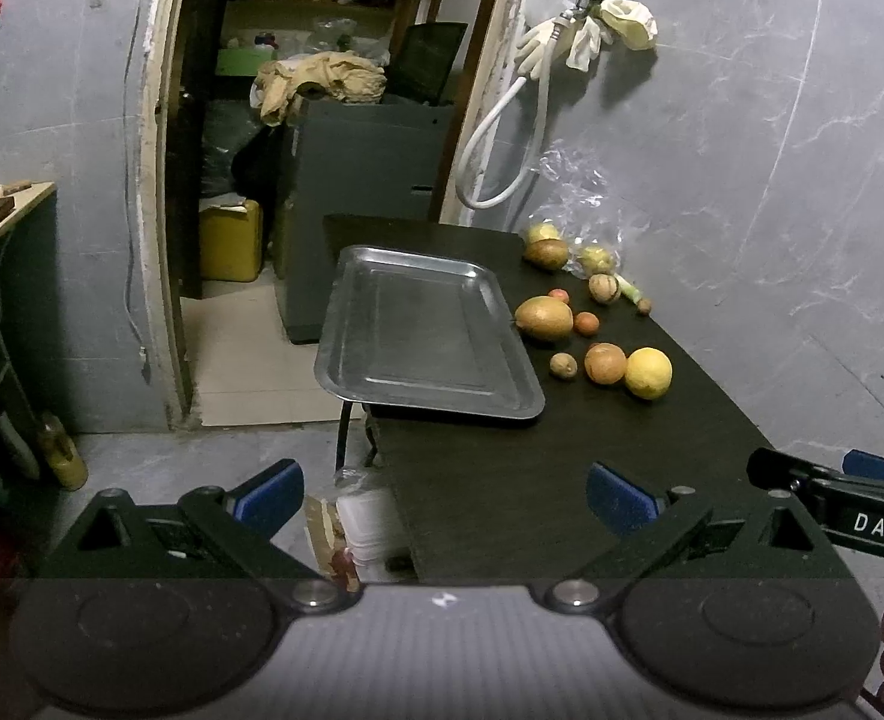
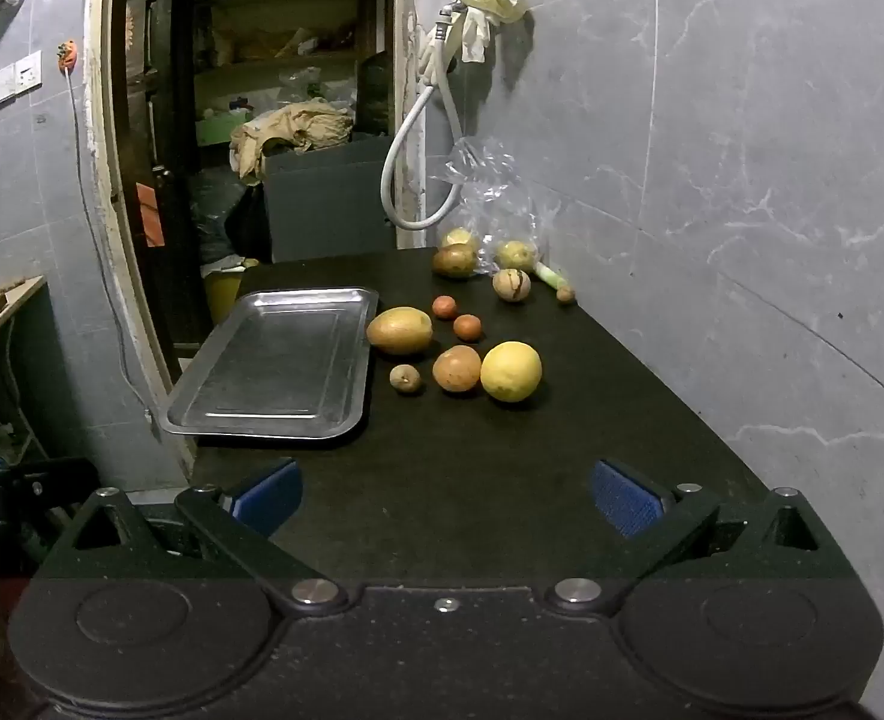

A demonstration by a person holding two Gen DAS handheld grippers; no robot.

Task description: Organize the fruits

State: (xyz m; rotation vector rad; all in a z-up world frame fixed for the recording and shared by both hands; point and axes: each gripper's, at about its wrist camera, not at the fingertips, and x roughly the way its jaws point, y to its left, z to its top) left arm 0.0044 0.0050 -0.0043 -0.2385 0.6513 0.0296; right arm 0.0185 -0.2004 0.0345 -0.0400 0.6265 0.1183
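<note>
On the dark counter (image 2: 502, 480) against the grey marbled wall we note a bare steel tray (image 2: 274, 360) at the left edge, one corner overhanging. Just right of it lies a loose cluster of fruit: a large oval mango (image 2: 399, 330) nearest the tray, two small orange-red fruits (image 2: 467, 327) behind it, and in front a small brown fruit (image 2: 405, 378), a round orange one (image 2: 457, 368) and a yellow citrus (image 2: 511, 371) that touches or nearly touches it. Farther back, by a clear plastic bag (image 2: 490, 192), sit more yellowish fruits (image 2: 454, 260) and a pale streaked one (image 2: 511, 284). We hold both tools low at the near end. Our left hand-held gripper (image 1: 442, 495) has its blue pads spread wide, nothing between them; it hangs over the counter's left edge and the floor. Our right hand-held gripper (image 2: 445, 495) is likewise spread and empty, above bare counter, well short of the fruit.
</note>
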